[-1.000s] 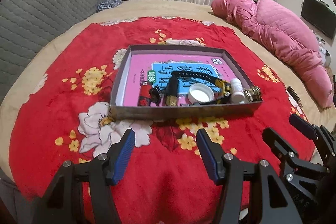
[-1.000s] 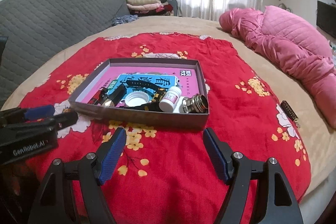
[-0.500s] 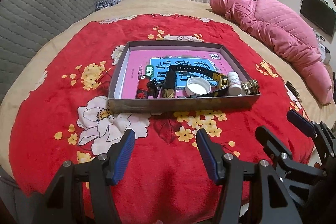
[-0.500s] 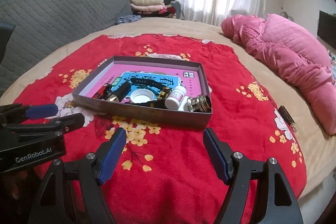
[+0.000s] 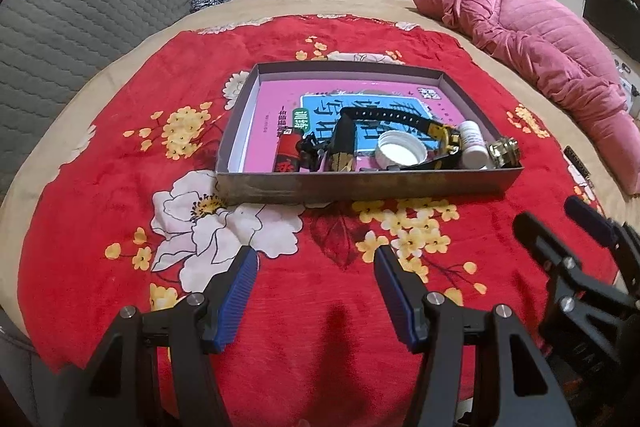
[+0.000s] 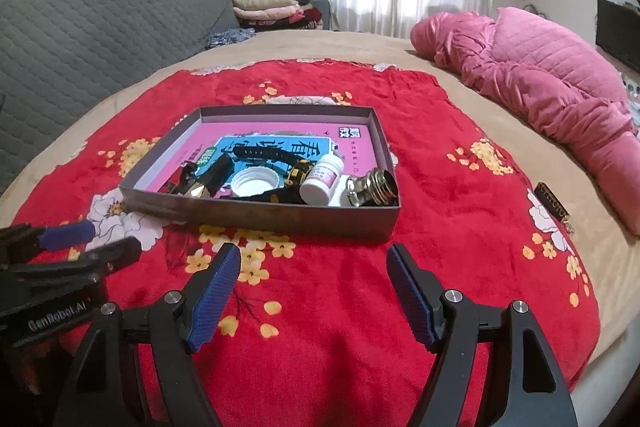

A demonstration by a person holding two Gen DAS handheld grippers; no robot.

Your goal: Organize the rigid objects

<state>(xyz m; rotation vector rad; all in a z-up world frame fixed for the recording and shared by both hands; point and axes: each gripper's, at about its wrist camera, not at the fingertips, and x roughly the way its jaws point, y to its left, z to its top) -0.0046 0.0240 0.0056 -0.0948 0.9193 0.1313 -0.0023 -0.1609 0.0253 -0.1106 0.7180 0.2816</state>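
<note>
A shallow grey box (image 5: 360,183) (image 6: 280,217) with a pink printed bottom sits on a red flowered blanket. Along its near side lie a white jar lid (image 5: 401,153) (image 6: 256,183), a white pill bottle (image 5: 472,143) (image 6: 322,179), a black and yellow strap (image 5: 400,119), a black and gold tube (image 5: 343,147), a red item (image 5: 288,157) and a metal fitting (image 5: 505,151) (image 6: 374,187). My left gripper (image 5: 316,281) is open and empty, well short of the box. My right gripper (image 6: 314,285) is open and empty beside it.
A small dark object (image 6: 553,201) lies on the blanket's right edge. A pink quilt (image 6: 540,87) lies at the right. A grey quilted headboard (image 6: 100,19) stands at the left. Folded clothes (image 6: 264,7) are stacked at the back. The bed's near edge is just below the grippers.
Both grippers have drawn back and risen a little from the box, which now looks smaller and farther. Both stay open. The objects in the box have not moved.
</note>
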